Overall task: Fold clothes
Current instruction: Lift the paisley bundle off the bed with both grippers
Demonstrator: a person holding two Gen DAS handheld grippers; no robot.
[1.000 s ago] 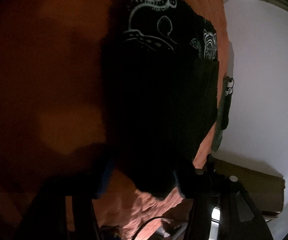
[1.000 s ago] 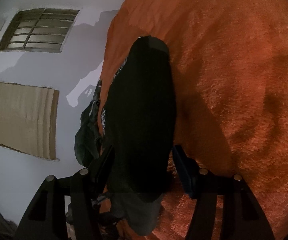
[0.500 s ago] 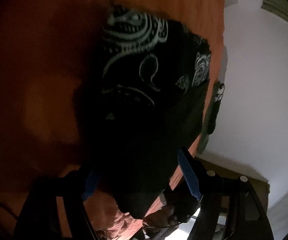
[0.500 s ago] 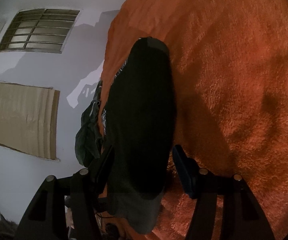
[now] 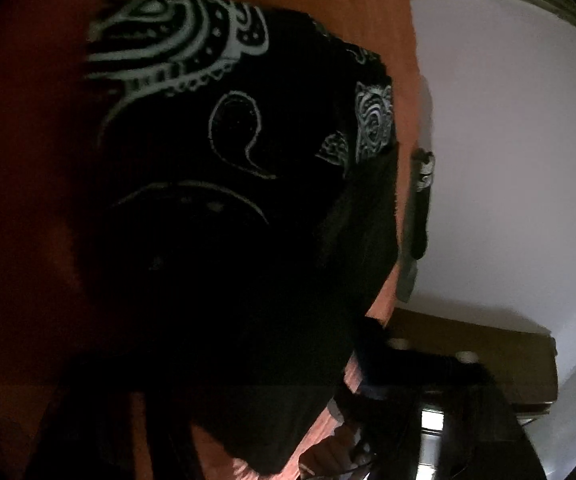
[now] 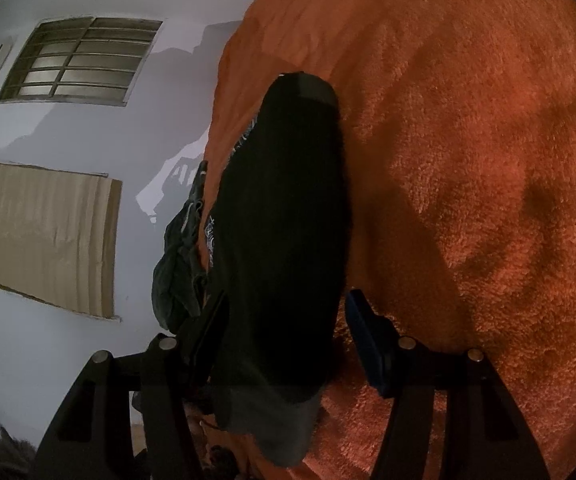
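Orange, fuzzy blanket (image 6: 468, 160) is filling both views, and the black garment (image 6: 283, 232) is lying across it near the edge by the white wall (image 6: 87, 152). In the left wrist view the cloth is showing its pale paisley print (image 5: 175, 52) on top. The left gripper (image 5: 263, 392) is sitting low in deep shadow with the dark fabric draped between its fingers; its jaws are closing, but whether the pads are pressing the cloth yet I cannot tell. The right gripper (image 6: 283, 340) is straddling the folded black strip – jaws apart, the blue pad (image 6: 364, 336) standing clear of the fabric. A second dark garment (image 6: 179, 256) is hanging off the blanket's edge – no containers in sight.
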